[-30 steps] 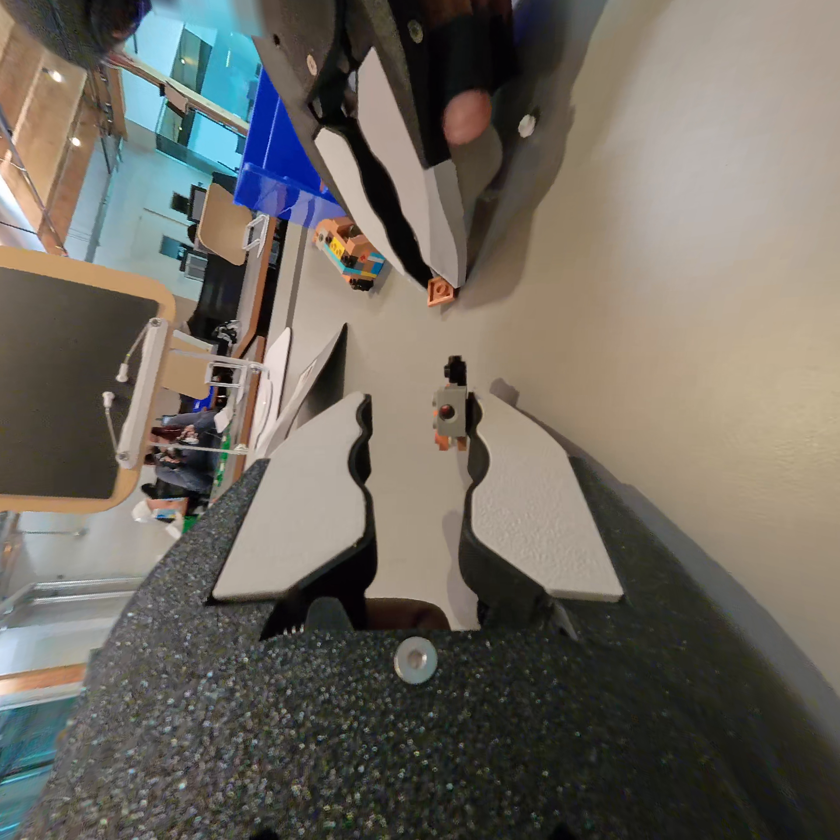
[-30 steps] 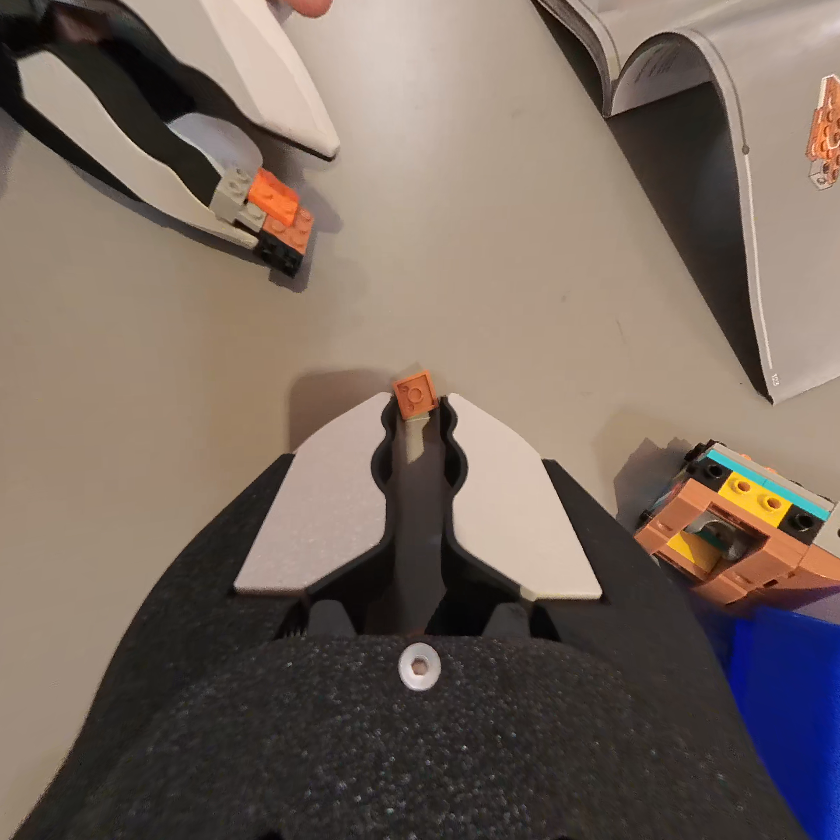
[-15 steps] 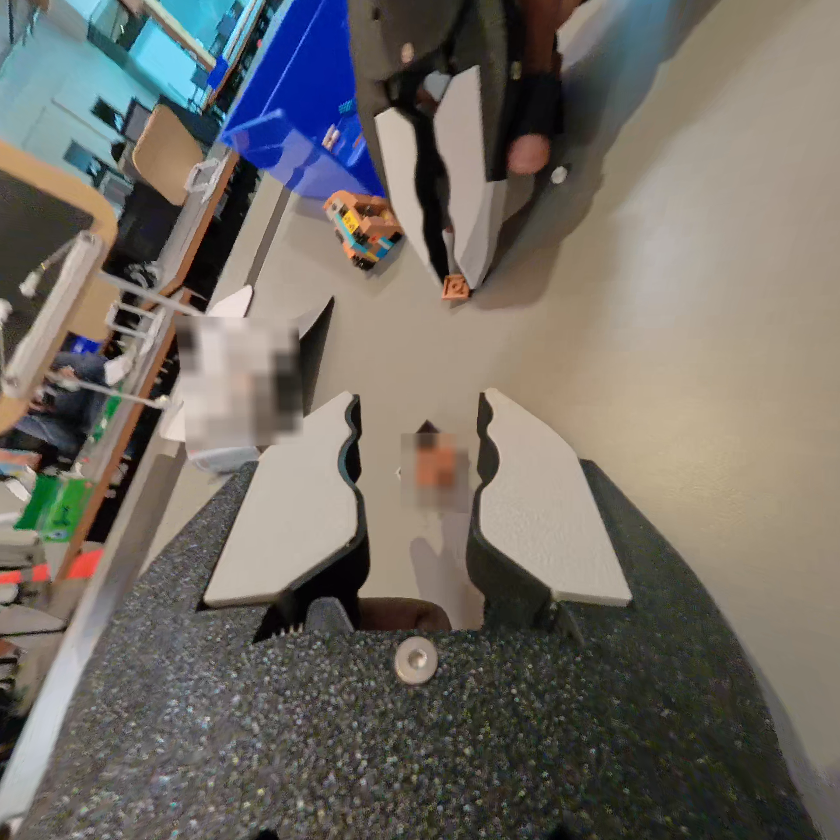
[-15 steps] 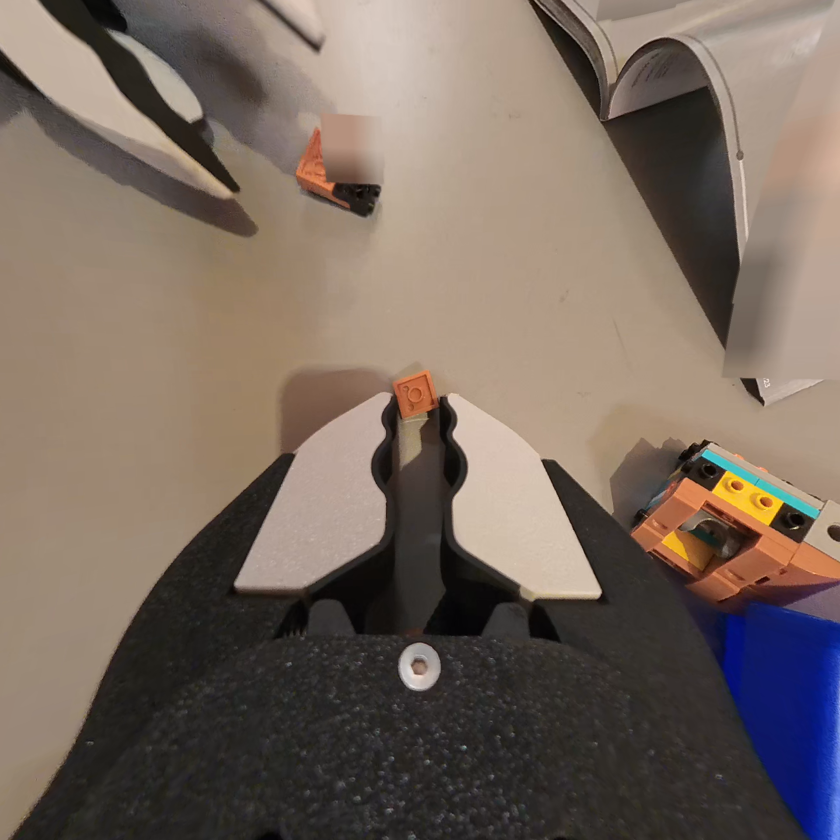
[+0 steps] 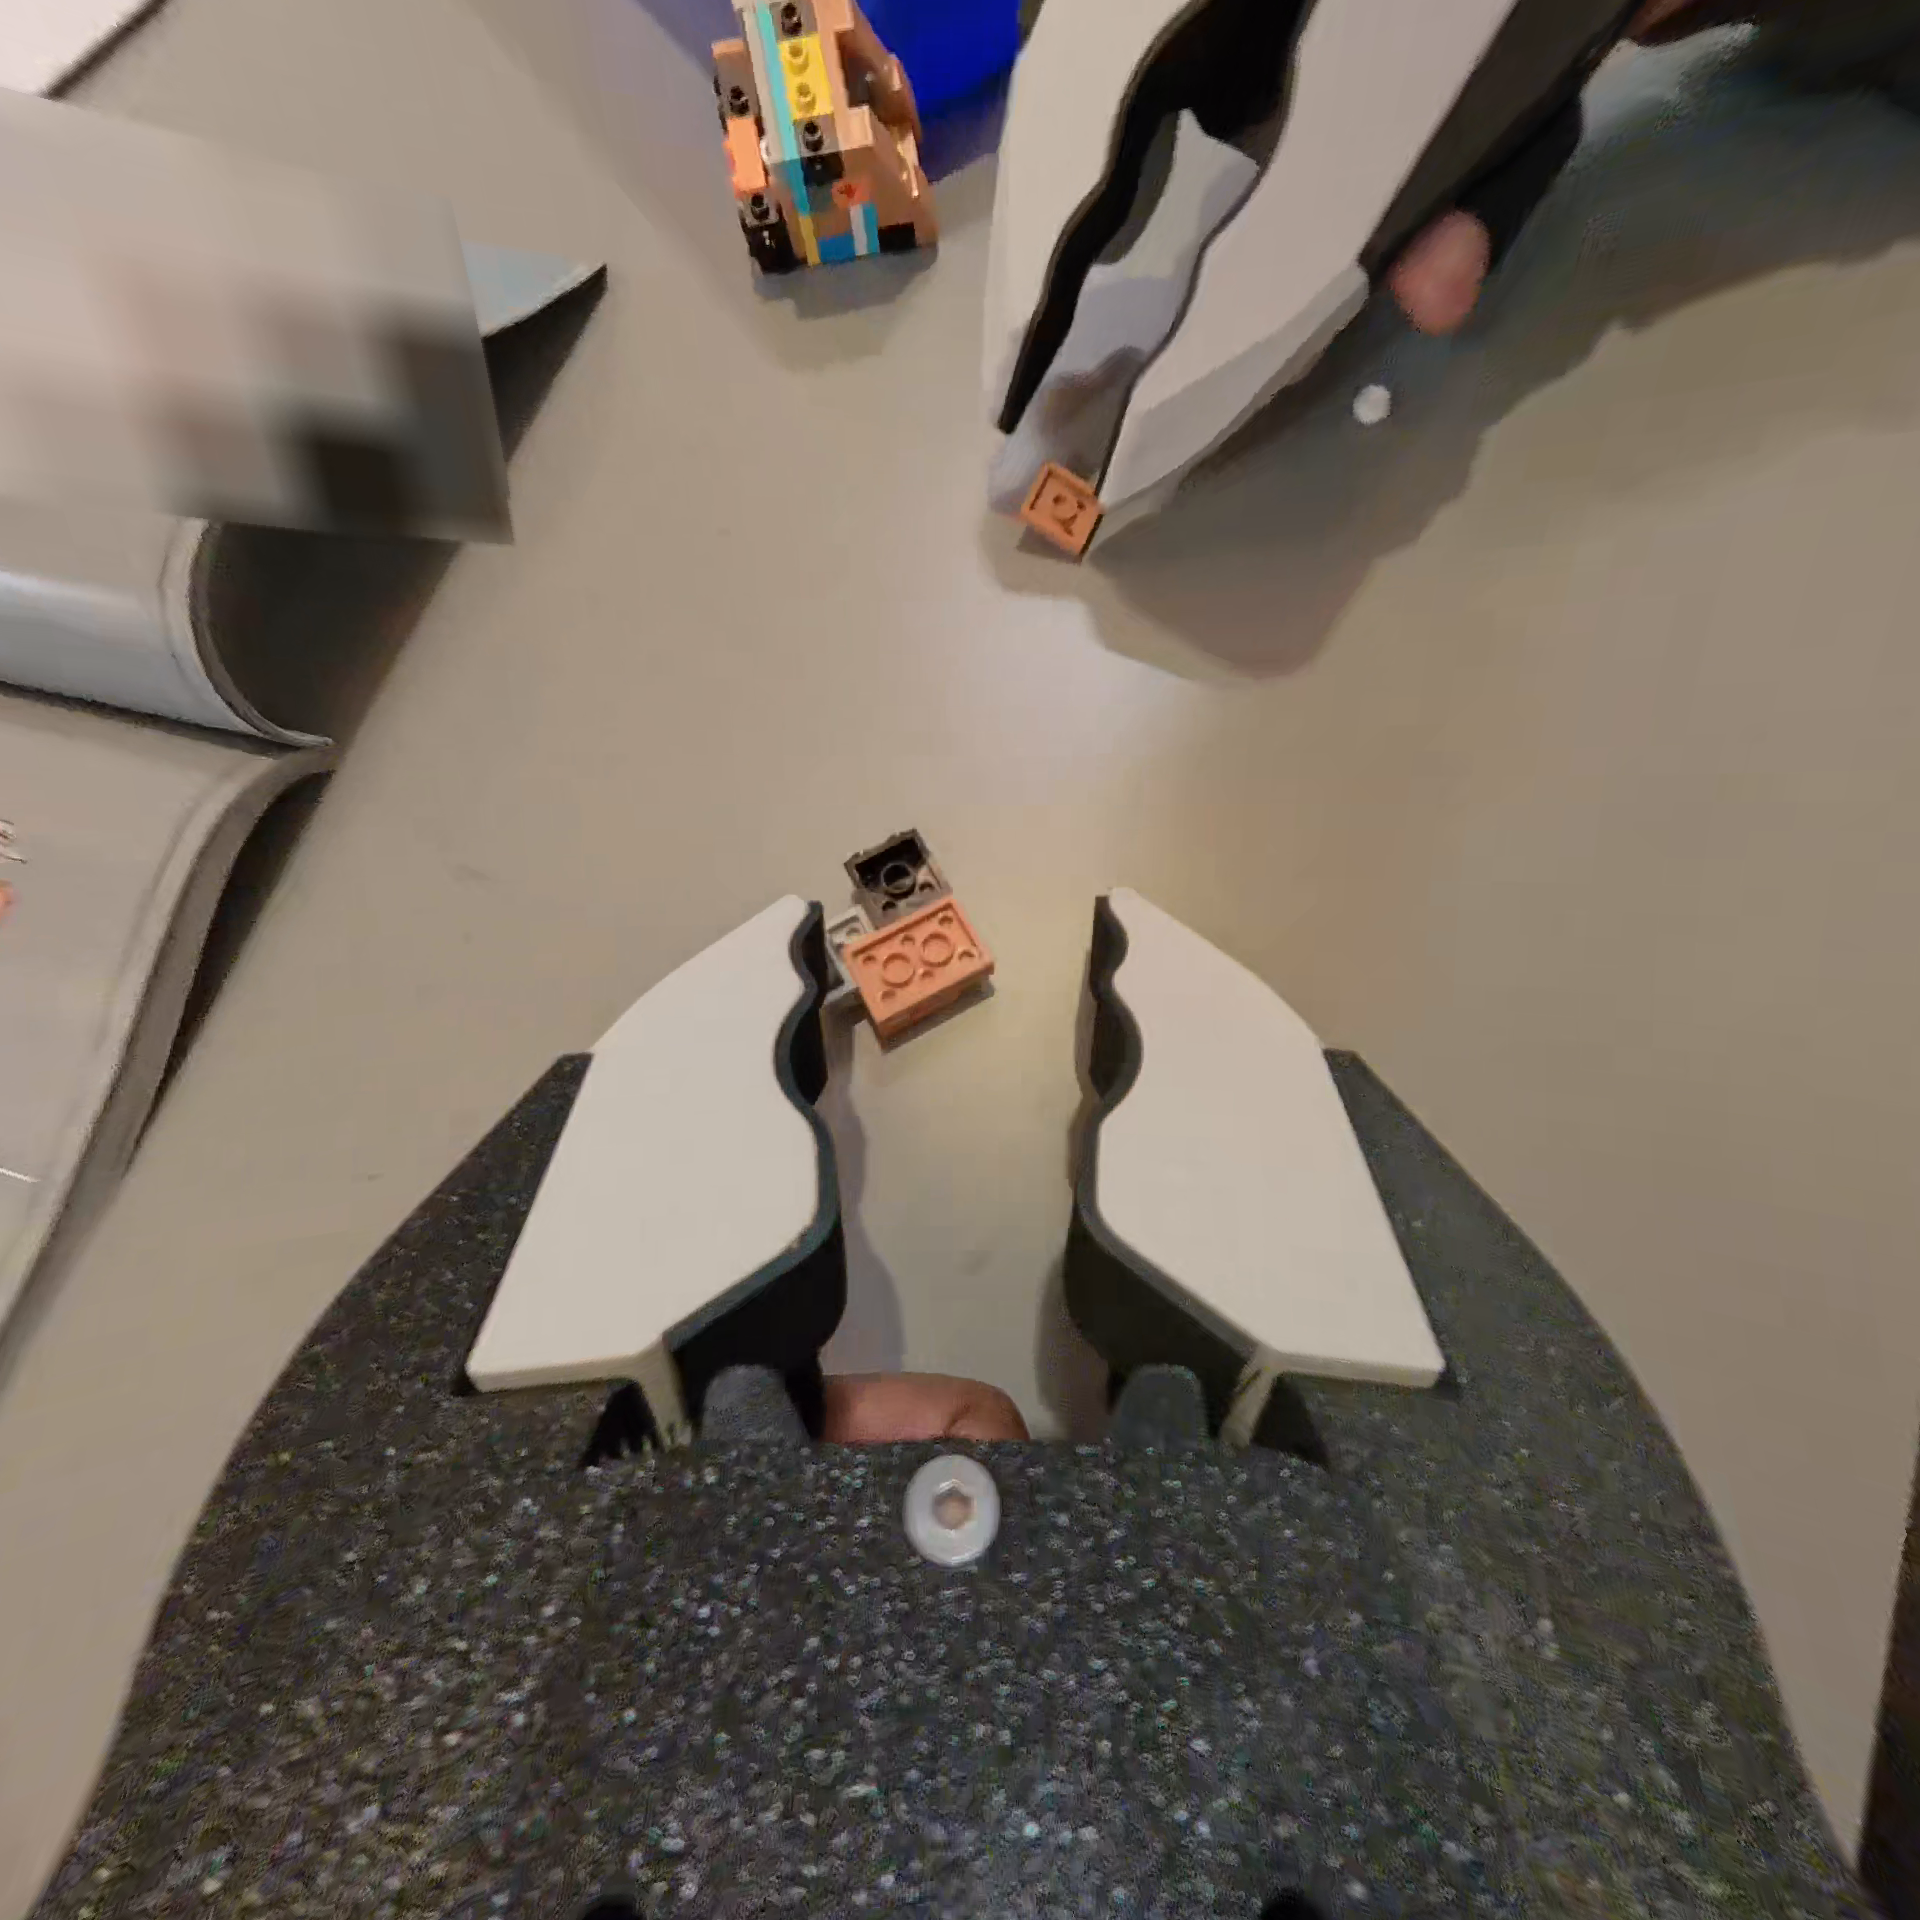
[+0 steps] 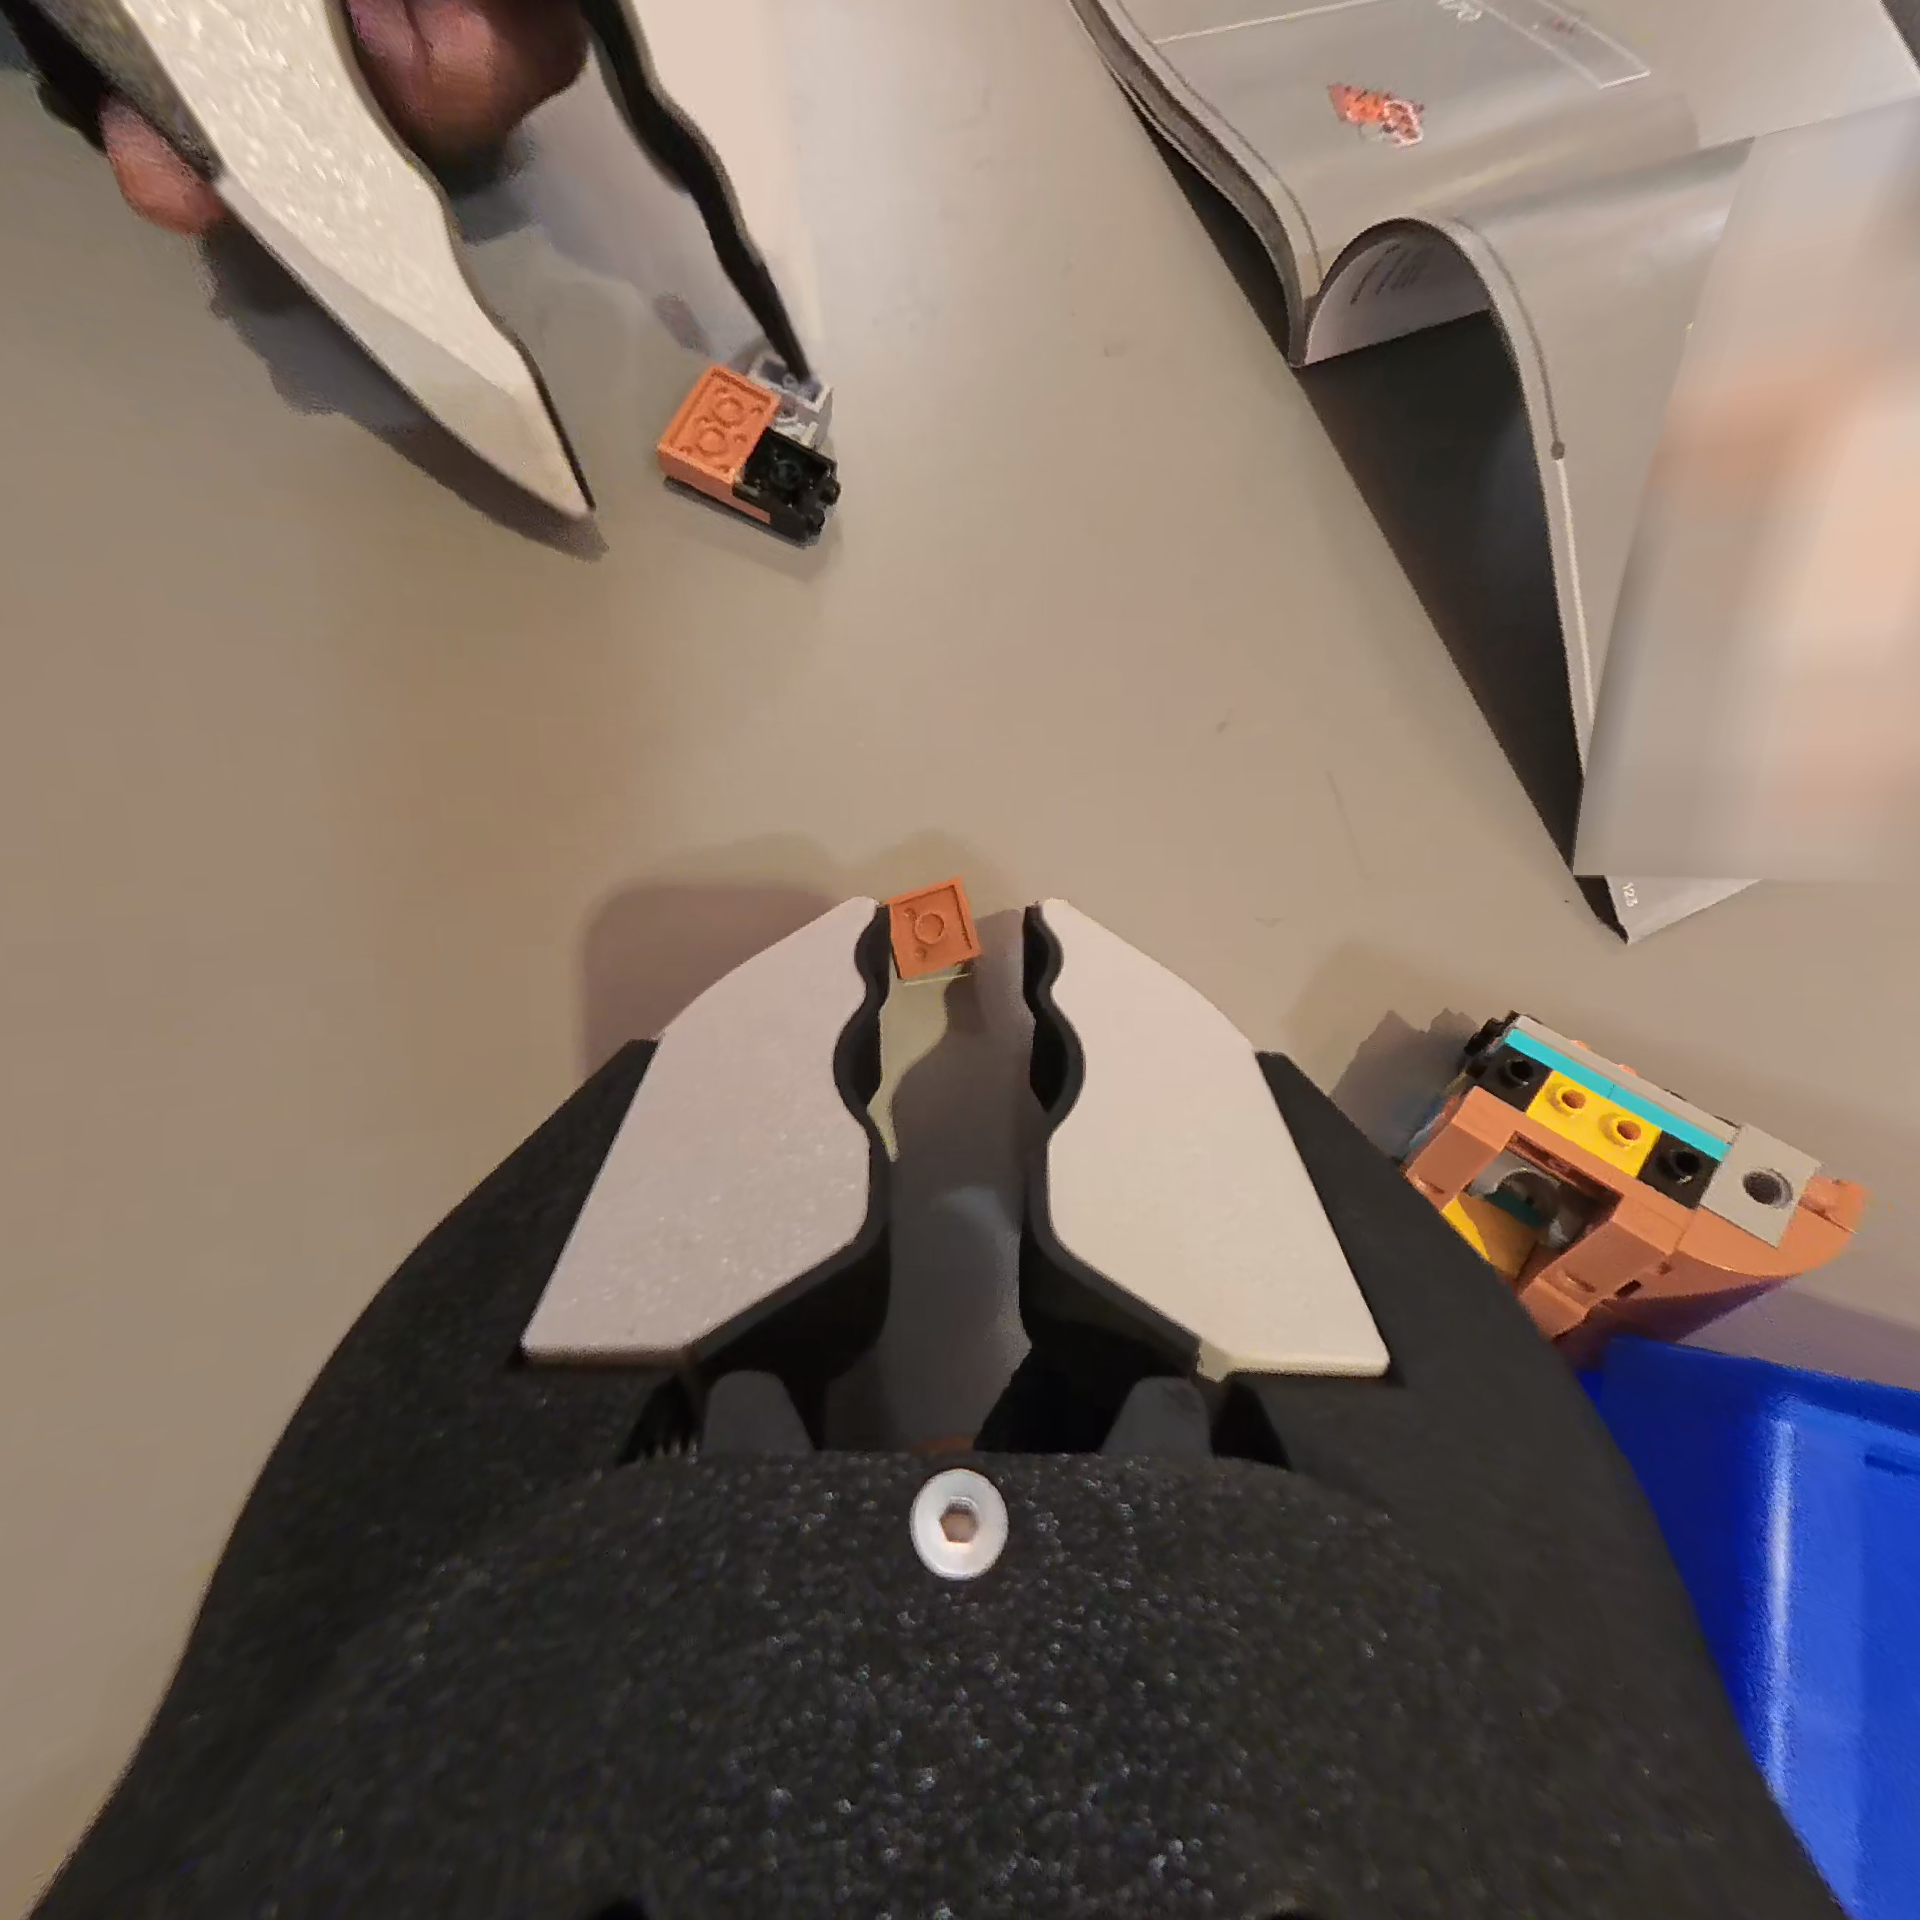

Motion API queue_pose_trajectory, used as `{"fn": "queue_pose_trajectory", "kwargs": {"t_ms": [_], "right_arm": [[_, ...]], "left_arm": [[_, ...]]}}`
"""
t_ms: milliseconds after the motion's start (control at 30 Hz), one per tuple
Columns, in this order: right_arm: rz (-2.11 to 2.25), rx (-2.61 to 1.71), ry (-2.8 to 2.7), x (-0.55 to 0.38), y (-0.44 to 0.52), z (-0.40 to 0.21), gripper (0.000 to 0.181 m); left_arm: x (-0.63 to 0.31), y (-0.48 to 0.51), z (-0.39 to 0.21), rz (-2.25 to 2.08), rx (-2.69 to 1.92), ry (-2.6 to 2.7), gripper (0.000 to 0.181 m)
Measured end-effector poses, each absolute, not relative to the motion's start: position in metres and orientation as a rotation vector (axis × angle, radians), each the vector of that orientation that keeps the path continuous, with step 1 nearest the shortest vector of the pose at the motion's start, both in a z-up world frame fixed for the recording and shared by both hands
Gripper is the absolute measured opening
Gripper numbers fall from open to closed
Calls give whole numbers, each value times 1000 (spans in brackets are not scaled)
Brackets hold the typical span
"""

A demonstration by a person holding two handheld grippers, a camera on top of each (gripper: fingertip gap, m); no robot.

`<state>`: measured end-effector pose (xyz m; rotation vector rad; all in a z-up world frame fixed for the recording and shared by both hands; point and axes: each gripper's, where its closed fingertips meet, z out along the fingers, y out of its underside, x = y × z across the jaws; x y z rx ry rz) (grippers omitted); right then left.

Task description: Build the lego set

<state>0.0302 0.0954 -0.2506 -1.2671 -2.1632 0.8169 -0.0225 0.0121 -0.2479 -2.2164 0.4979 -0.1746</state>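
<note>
Two grippers over one grey surface [image 5: 1455, 935]. Left gripper [image 5: 951, 914]: fingers spread wide, holding nothing. Between its tips, nearer the left finger, a small brick cluster [image 5: 904, 956] lies on the surface: an orange two-by-two plate, a pale grey piece and a black piece joined together. In the right wrist view one fingertip of the left gripper sits at or on the grey piece of the cluster; contact cannot be confirmed.

Right gripper [image 6: 951, 914]: fingers parted by a narrow gap. A small square orange tile [image 6: 935, 928] sits at the tips, against the left finger; a clear space separates it from the right finger, so no two-sided grip is seen. Whether the tile rests on the surface cannot be told.

Farther off: a partly built lego model [image 6: 1621, 1184] in brown, yellow, teal and black stands on the surface beside a blue plastic bin [image 6: 1787, 1538]. An open grey instruction booklet [image 6: 1558, 312], pages arched, lies beyond, well apart from both grippers.
</note>
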Motion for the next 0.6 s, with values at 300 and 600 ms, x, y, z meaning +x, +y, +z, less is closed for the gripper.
{"fn": "queue_pose_trajectory", "kwargs": {"t_ms": [300,600], "right_arm": [[837,-1265,-2057,33,84,-232,24],[901,-1258,-2071,30,65,-231,24]], "left_arm": [[-25,25,-257,-12,-2301,324,28],[-16,23,-248,95,-2188,444,17]]}}
